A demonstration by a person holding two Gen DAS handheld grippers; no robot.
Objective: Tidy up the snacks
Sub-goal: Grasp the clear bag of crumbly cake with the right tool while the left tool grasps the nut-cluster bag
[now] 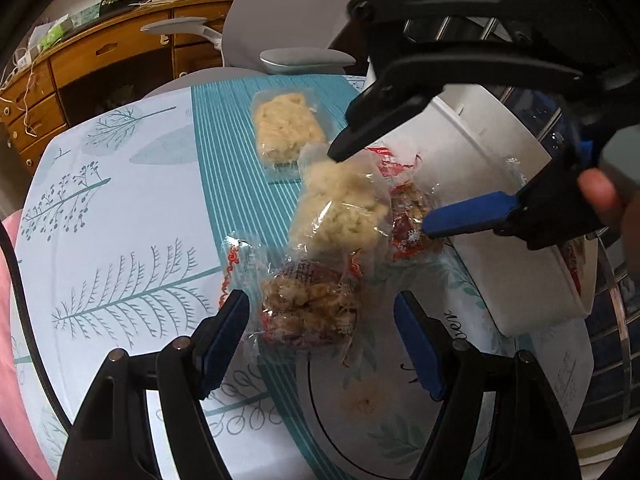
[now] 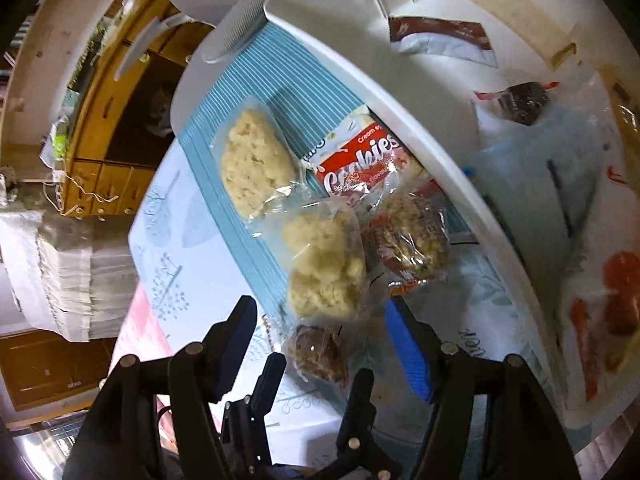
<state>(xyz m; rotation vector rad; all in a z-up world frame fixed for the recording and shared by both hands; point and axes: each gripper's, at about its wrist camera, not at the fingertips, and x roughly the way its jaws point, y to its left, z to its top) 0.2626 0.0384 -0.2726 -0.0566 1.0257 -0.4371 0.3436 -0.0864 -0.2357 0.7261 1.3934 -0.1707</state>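
Through my left wrist camera, my left gripper [image 1: 322,336] has its blue-padded fingers spread wide on either side of a brown snack packet [image 1: 304,304] in clear wrap with red printing; neither pad touches it, and it lies on the tablecloth [image 1: 120,208] printed with teal trees. Just beyond it lies a pale yellow snack packet [image 1: 340,208], and my right gripper [image 1: 384,192] reaches in from the upper right, fingers apart, one black tip over the far end of that packet and the blue pad beside a red-wrapped brown packet [image 1: 412,220]. A second pale yellow packet [image 1: 286,128] lies farther off on the striped teal band. A white storage bin [image 1: 500,200] stands at the right, touching the table, and a grey chair [image 1: 280,40] sits behind.

Through my right wrist camera, my right gripper [image 2: 320,344] is open, fingers spread around the near end of the pale yellow snack packet [image 2: 324,268]. The red-wrapped brown packet [image 2: 408,236] lies just beside it against the bin wall. A cookies packet [image 2: 360,160] in red and white lies farther on, next to the second pale yellow packet [image 2: 256,164]. The brown snack packet [image 2: 316,352] sits nearest my fingers. Below it my left gripper [image 2: 316,384] shows, fingers apart. Inside the white storage bin [image 2: 400,92] lie several wrapped snacks, blurred.
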